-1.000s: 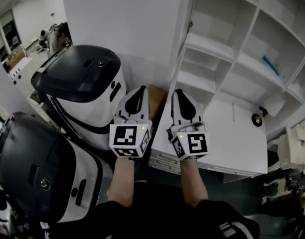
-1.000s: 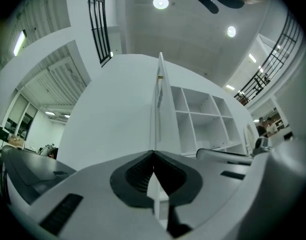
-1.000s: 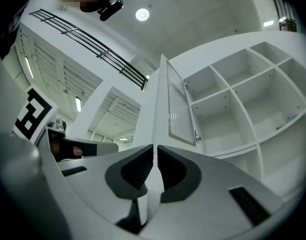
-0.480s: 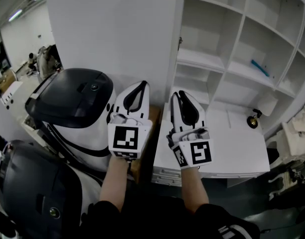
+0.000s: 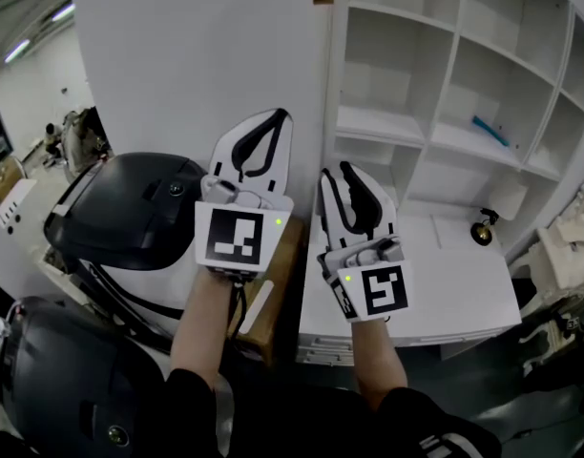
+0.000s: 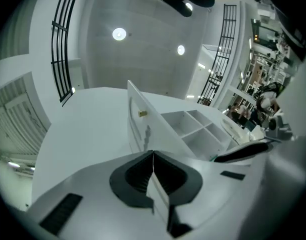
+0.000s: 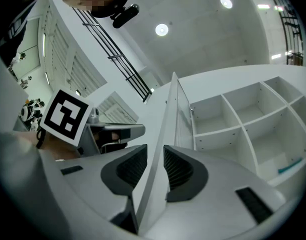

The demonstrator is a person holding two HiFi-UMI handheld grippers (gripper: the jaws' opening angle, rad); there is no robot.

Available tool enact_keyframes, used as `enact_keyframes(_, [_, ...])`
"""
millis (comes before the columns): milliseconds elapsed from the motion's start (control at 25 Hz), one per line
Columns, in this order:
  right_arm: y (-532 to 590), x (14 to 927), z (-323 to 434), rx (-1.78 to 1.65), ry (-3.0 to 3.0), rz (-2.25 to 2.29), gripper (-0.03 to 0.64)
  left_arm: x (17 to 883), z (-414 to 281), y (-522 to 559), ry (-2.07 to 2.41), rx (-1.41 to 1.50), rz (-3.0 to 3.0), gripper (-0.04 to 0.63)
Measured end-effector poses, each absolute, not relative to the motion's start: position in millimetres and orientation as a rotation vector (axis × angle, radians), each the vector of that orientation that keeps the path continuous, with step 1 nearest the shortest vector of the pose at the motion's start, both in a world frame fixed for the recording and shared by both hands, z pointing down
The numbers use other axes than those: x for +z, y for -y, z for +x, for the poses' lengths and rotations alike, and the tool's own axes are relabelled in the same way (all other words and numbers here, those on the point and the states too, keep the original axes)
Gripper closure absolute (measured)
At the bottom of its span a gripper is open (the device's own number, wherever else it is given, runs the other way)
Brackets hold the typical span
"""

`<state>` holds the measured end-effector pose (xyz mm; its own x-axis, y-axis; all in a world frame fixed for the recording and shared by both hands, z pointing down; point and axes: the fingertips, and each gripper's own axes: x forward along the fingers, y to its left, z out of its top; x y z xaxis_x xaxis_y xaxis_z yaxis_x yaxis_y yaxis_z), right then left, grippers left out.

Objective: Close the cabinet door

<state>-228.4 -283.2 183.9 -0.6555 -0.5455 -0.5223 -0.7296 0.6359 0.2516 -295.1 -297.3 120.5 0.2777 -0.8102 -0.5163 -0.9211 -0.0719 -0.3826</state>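
Note:
The white cabinet (image 5: 435, 141) stands with its shelves exposed. Its tall white door (image 5: 197, 55) is swung out to the left, and a small brass knob (image 6: 142, 113) shows on the door in the left gripper view. My left gripper (image 5: 279, 115) is shut and empty, raised in front of the door's face. My right gripper (image 5: 335, 172) is at the door's free edge (image 7: 165, 129). Its jaws have just been opening. That edge now runs between them, with a gap on each side. The left gripper (image 6: 153, 155) shows its fingers meeting in one line.
Two large black-and-white machines (image 5: 130, 218) (image 5: 73, 389) crowd the floor at the left. A cardboard box (image 5: 273, 284) sits below the door. On the shelves lie a blue object (image 5: 490, 130) and a small castor wheel (image 5: 482, 234). The cabinet's white ledge (image 5: 464, 294) juts out below.
Both grippers have risen, the left one more, up along the door's face. The right gripper's jaws have spread apart around the door's edge. The view has tilted upward.

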Motion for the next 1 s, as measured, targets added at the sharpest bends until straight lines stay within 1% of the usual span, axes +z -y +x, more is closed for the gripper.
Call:
enact_keyframes(320, [291.7, 171.8, -237.3, 0.704, -2.443, -1.067, 0.479, 86.7, -288.7, 312.5, -1.429, 0.225, -1.867, 0.583])
enact_keyframes(480, [292.4, 161.8, -240.7, 0.754, -2.426, -1.093, 0.476, 64.9, -284.8, 308.3, -1.355, 0.322, -1.934, 0.581])
enact_keyframes(560, [293.5, 155.2, -240.7, 0.782, -2.413, -1.107, 0.474, 55.7, -282.5, 306.8, -1.316, 0.351, -1.962, 0.556])
enact_keyframes(720, [293.8, 144.1, -242.8, 0.818, -2.395, -1.107, 0.474, 34.3, -280.0, 308.9, -1.282, 0.348, -1.961, 0.535])
enact_keyframes(1000, [298.0, 132.2, -251.3, 0.817, -2.381, -1.163, 0.476, -0.2, -277.7, 315.8, -1.245, 0.253, -1.911, 0.522])
